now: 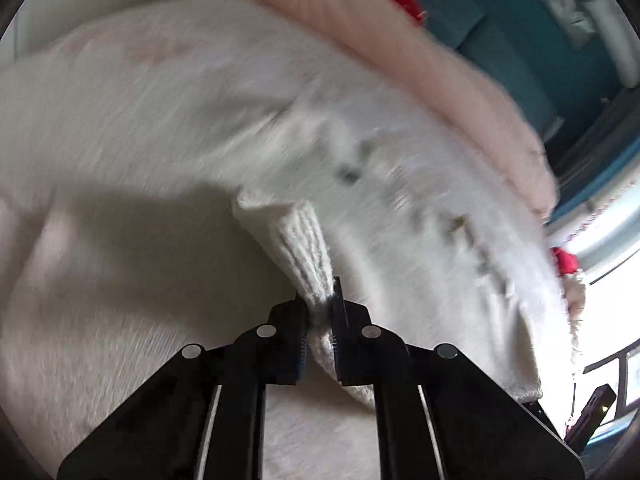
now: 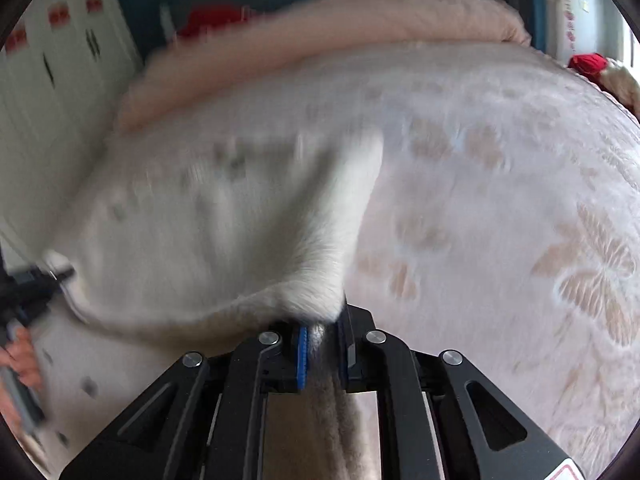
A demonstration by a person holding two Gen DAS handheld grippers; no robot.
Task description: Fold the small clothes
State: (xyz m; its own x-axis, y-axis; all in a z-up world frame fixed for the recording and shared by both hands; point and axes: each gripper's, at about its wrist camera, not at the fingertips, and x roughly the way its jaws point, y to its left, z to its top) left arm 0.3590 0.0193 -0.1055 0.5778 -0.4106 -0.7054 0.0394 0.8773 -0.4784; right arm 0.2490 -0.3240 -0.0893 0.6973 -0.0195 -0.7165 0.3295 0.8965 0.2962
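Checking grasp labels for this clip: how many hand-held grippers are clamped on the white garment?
2. The left hand-held gripper pinches the white garment at its ribbed edge; the right hand-held gripper pinches a fuzzy corner. Both views are blurred.

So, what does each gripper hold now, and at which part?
Left gripper pinches the white garment at a ribbed edge; right gripper pinches its fluffy edge.
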